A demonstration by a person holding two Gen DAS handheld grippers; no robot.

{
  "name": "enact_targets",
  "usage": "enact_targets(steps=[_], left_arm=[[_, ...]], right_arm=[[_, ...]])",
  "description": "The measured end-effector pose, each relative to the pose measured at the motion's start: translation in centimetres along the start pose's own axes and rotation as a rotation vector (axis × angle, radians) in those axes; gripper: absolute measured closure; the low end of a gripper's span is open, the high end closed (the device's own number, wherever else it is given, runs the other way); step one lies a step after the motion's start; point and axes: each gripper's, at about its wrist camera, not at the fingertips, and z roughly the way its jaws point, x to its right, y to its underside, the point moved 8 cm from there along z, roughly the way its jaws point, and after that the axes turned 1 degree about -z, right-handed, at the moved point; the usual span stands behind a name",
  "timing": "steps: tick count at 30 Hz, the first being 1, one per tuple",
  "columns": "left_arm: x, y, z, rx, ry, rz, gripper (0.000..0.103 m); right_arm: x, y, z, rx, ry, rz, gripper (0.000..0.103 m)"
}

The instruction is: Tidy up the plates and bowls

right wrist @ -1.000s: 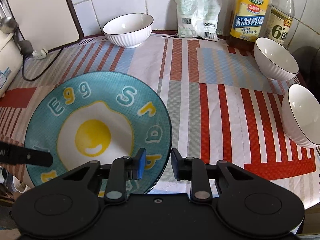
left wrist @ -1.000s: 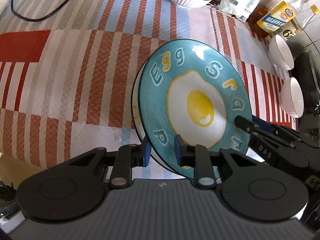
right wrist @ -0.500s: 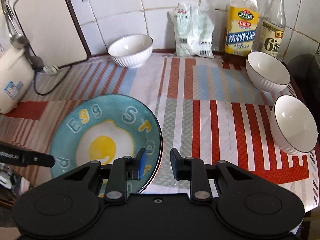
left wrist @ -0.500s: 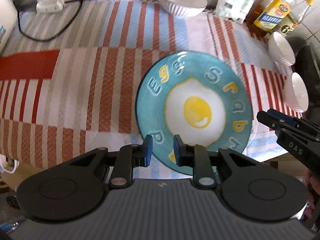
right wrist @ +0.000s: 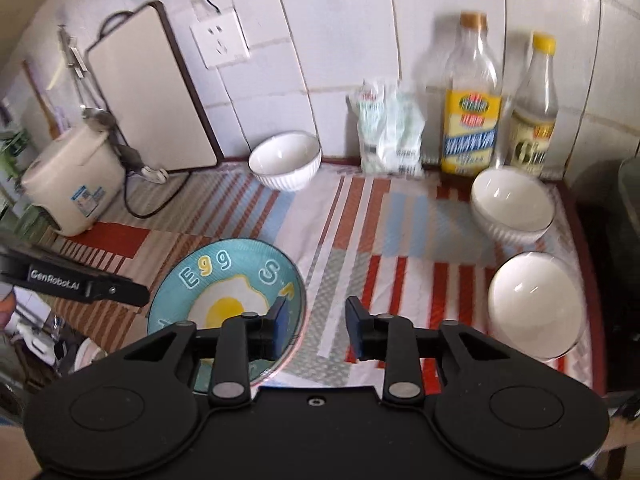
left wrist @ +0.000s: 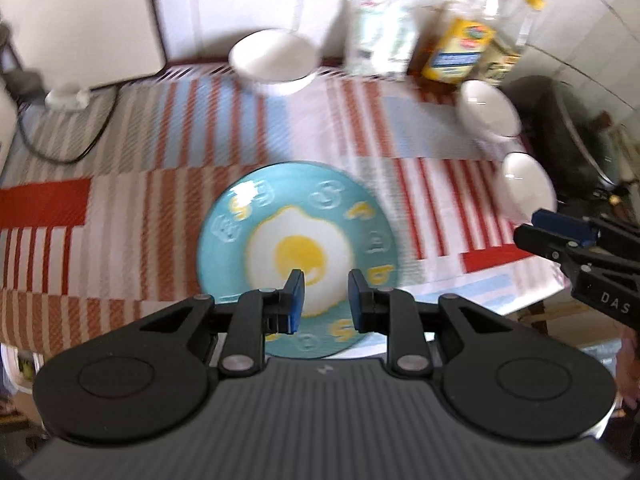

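1. Plate (left wrist: 296, 236), teal with a fried-egg print, lies flat at the worktop's (left wrist: 168, 216) near edge.
2. Left gripper (left wrist: 325, 298): fingers apart, holding nothing, above the plate's near rim.
3. Right gripper (right wrist: 313, 326): fingers apart, holding nothing, just right of the plate.
4. Three white bowls: one (right wrist: 285, 160) at the back wall, two (right wrist: 512, 204) (right wrist: 536, 308) at the right edge.
5. Left view blurred.
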Motion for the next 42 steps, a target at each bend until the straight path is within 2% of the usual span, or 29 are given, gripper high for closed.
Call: enact_targets(steps=[5,7,10,16,19,22,26,32,37,42], left_arm=[[4.6,0.0,-0.9,0.031,0.054,0.067,0.077],[6.5,-0.1,-0.9,0.042,0.077,0.089,0.072],[9.1,-0.6,-0.8,0.057,0.105,0.123,0.065],[13.5,-2.1,0.7,0.097,0.106,0.190,0.051],[15.0,-2.4,2.2,0.088,0.125,0.189,0.049],[16.5,-2.6,4.0,0.082,0.137,0.187,0.047],[18.8,-2.8,6.1,0.068,0.130,0.215,0.047],[22.3,-4.0,9.7,0.062,0.154,0.224,0.041],[24.1,-5.4,13.9,0.047,0.169,0.194,0.040],[24.7,-6.4,18.9,0.015,0.149,0.149,0.040]], right_arm=[[2.7,0.3,-3.5,0.046,0.024,-0.053,0.053],[4.0,0.7,-4.3,0.052,0.039,-0.059,0.051],[5.9,1.4,-5.1,0.054,0.088,-0.068,0.041],[9.5,2.9,-5.4,0.072,0.153,-0.124,0.030],[11.3,3.8,-4.7,0.071,0.191,-0.125,0.030],[12.8,4.9,-3.7,0.066,0.175,-0.100,0.028],[14.3,6.3,-2.3,0.077,0.234,-0.107,0.014],[17.2,7.9,0.9,0.051,0.278,-0.106,0.014],[19.4,8.3,3.5,0.067,0.276,-0.048,0.011],[20.5,8.4,6.6,0.053,0.241,-0.059,0.008]])
